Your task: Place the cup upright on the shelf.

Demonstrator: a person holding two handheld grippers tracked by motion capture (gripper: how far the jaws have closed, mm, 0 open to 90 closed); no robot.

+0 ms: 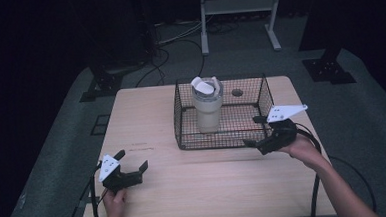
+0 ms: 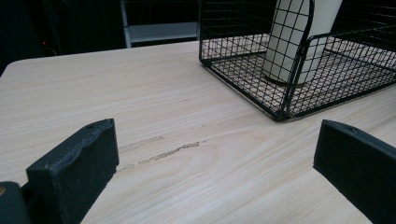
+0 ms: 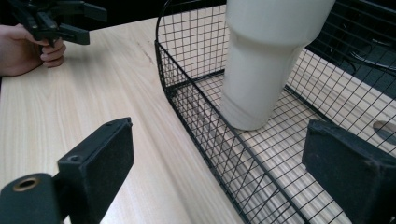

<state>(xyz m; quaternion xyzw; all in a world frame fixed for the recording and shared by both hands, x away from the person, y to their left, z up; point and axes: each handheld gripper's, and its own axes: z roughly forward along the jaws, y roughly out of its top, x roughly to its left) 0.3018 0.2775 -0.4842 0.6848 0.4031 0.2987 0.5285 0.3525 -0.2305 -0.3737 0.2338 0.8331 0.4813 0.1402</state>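
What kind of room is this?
Probably a lab or recording studio: dark curtains surround one wooden table, cables trail across the floor, and a metal stand sits behind.

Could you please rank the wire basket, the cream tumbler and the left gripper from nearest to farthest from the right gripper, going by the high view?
From the right gripper:
1. Wire basket: its near right corner sits right beside the jaws.
2. Cream tumbler: upright inside the basket, toward the middle.
3. Left gripper: across the table, near the front left edge.
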